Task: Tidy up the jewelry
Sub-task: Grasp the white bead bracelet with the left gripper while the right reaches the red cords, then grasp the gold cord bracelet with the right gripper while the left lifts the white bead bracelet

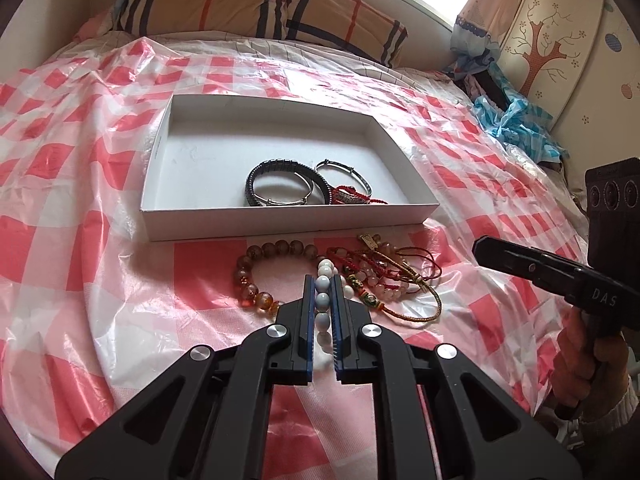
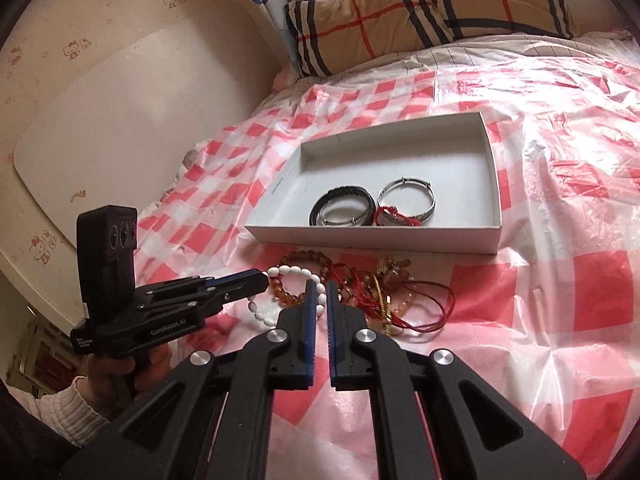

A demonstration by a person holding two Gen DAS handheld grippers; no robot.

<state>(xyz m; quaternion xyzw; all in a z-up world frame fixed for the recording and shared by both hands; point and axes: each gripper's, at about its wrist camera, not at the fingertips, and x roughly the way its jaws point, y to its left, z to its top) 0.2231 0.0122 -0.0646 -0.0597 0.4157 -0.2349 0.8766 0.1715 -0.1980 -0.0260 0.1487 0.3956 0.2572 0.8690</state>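
My left gripper (image 1: 322,280) is shut on a white bead bracelet (image 1: 322,304), whose beads sit pinched between the blue pads. From the right wrist view the left gripper (image 2: 262,280) comes in from the left with the white bracelet (image 2: 296,270) looping off its tip. Beside it on the sheet lie an amber bead bracelet (image 1: 248,280) and a tangle of red cords and pink beads (image 1: 384,276). My right gripper (image 2: 319,286) hovers over that pile, shut with nothing visible between its pads; the right gripper (image 1: 478,246) shows at the right edge. The white box (image 1: 280,224) behind holds a black band (image 1: 280,168), a silver bangle (image 1: 348,168) and a red string bracelet (image 1: 352,196).
Everything lies on a bed under a red-and-white checked plastic sheet (image 1: 80,160). A plaid pillow (image 1: 260,0) sits at the head, a blue plastic bag (image 1: 516,120) at the right edge by a decorated cabinet (image 1: 560,40). A hand (image 1: 580,360) holds the right gripper.
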